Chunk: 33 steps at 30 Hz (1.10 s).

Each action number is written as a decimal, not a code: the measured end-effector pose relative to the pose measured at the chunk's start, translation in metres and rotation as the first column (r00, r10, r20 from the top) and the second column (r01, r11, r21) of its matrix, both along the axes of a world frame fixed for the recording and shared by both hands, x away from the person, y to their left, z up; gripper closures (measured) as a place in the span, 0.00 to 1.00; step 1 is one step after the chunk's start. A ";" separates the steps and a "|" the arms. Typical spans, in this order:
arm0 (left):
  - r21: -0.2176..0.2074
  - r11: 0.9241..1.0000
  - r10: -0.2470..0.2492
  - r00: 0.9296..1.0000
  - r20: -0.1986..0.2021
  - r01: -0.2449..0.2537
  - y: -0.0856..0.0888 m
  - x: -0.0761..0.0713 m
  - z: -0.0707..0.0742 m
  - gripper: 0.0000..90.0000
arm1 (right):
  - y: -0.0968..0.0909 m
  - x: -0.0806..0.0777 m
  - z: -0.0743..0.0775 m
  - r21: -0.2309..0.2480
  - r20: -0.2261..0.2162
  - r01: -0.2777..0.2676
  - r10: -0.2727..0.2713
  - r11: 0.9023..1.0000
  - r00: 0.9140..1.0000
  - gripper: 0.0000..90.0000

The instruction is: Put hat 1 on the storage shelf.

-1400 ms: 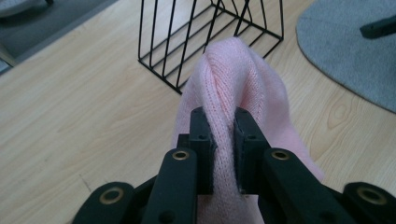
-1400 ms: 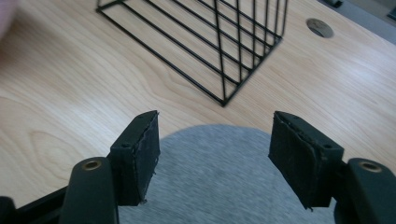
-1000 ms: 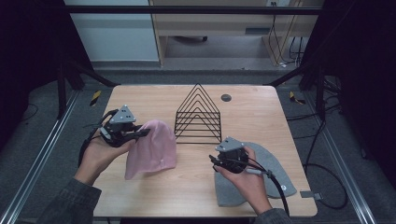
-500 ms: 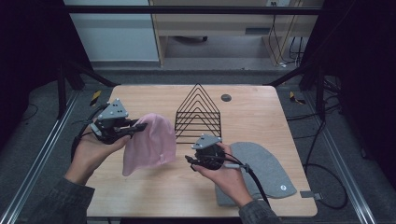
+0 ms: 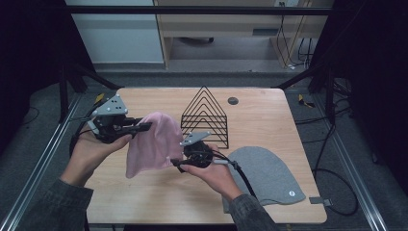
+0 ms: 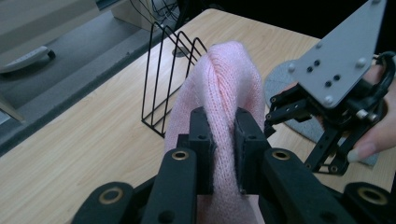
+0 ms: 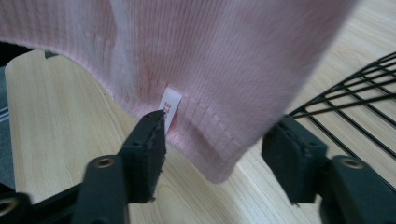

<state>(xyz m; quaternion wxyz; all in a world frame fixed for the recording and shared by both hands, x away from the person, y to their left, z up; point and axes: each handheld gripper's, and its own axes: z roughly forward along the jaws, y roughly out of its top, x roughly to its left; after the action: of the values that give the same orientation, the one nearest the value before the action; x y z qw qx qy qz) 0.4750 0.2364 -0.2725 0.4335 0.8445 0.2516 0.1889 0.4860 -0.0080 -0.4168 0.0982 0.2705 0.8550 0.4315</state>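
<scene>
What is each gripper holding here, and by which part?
Left gripper pinches the pink beanie by a bunched fold; right gripper stands open around its hem.

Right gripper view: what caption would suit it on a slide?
Open right gripper closing in on the hem of a hanging pink hat, beside its small label, above the table.

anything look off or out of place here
Nothing damaged or spilled. The pink beanie hangs bunched from the shut left gripper, the open right gripper at its hem. The grey beanie overhangs the table's front edge.
</scene>
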 end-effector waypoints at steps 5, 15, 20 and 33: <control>-0.024 1.000 0.001 1.000 0.006 -0.001 0.004 -0.002 0.007 0.89 | 0.006 0.000 0.001 -0.011 0.007 -0.020 0.020 1.000 1.000 0.54; -0.086 0.996 0.015 0.999 0.033 -0.012 0.011 0.010 0.032 0.88 | -0.009 0.008 0.032 0.040 0.048 -0.051 0.049 0.998 0.998 0.91; -0.125 0.992 0.009 0.999 0.051 -0.003 0.009 0.023 0.048 0.88 | -0.022 0.017 0.065 0.022 0.097 -0.025 0.023 0.999 0.995 0.92; -0.130 0.991 0.026 0.997 0.066 -0.017 0.004 0.050 0.057 0.88 | -0.025 0.029 0.077 0.028 0.119 -0.006 0.003 1.000 0.993 0.92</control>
<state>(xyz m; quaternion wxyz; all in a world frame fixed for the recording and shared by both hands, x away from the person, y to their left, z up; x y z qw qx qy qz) 0.5246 0.2401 -0.2157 0.4934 0.8050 0.2577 0.2053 0.5147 -0.0328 -0.3398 0.1443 0.2435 0.8420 0.4592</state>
